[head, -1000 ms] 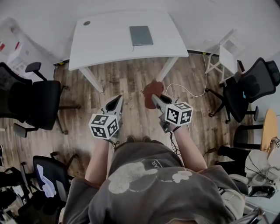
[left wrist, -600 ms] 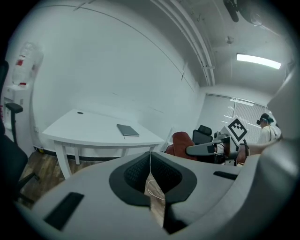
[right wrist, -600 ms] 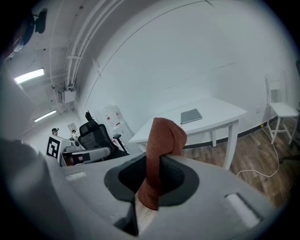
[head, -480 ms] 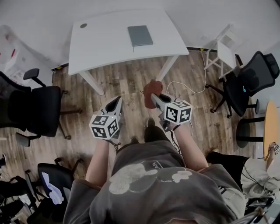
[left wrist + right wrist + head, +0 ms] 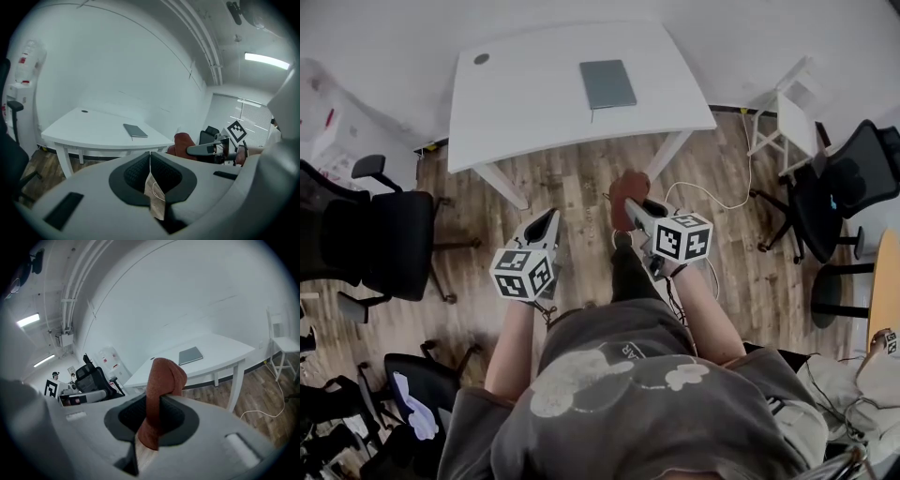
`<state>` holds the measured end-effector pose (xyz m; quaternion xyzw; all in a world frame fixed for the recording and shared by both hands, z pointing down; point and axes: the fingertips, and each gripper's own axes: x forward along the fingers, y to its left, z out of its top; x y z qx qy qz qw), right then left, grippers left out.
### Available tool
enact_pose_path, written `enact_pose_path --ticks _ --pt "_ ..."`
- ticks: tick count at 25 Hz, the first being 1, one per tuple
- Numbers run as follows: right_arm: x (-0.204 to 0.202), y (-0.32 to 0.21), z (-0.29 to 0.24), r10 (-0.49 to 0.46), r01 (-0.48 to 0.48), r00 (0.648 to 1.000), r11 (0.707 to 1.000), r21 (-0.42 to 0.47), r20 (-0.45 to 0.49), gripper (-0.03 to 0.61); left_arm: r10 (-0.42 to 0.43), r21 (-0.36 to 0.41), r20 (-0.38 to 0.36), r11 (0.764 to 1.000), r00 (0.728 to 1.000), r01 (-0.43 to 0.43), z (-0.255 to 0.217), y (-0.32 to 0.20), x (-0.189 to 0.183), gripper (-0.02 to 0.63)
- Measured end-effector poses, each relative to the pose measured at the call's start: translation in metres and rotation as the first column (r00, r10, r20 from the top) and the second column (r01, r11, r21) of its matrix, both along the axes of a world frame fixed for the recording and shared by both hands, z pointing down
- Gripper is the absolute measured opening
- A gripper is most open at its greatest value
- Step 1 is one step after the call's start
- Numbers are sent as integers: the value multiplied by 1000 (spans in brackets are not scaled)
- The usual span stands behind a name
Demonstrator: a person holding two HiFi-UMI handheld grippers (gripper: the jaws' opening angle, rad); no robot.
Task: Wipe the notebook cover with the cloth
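- The right gripper [image 5: 152,416] is clamping down on the rust-red cloth [image 5: 164,376]. Its jaws are pinching a fold, and the rest is bunching up above the tips.
- The left gripper [image 5: 150,161] is carrying nothing, and its jaws are pressing together with no gap at the tips.
- Both are hanging in the air on the near side of the white table [image 5: 525,94], short of its front edge, side by side and pointing toward it.
- The grey notebook [image 5: 607,83] is lying closed and flat on the table top, toward the far right part. Nothing is touching it, and it's sitting well apart from the cloth.
- A small dark round spot [image 5: 481,58] is showing near the table's far left corner. Can't tell what it is.
- A white cable [image 5: 712,197] is trailing over the wooden floor [image 5: 572,178] near the table's right front leg.
- A black office chair [image 5: 389,234] is standing off the table's left side in the head view, and a white chair [image 5: 787,122] is standing off its right side.
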<state>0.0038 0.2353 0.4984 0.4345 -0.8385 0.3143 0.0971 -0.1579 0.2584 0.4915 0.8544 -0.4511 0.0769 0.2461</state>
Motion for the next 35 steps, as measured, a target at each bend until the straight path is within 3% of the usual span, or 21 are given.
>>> enact_pose_path --ticks 19,35 --pt "52 -192 4 -66 67 997 997 -32 41 60 -101 -18 -8 995 995 101 -4 -174 48 3" --pt "109 -326 6 -139 142 988 989 -42 74 60 -153 -58 33 986 988 155 7 -300 112 3"
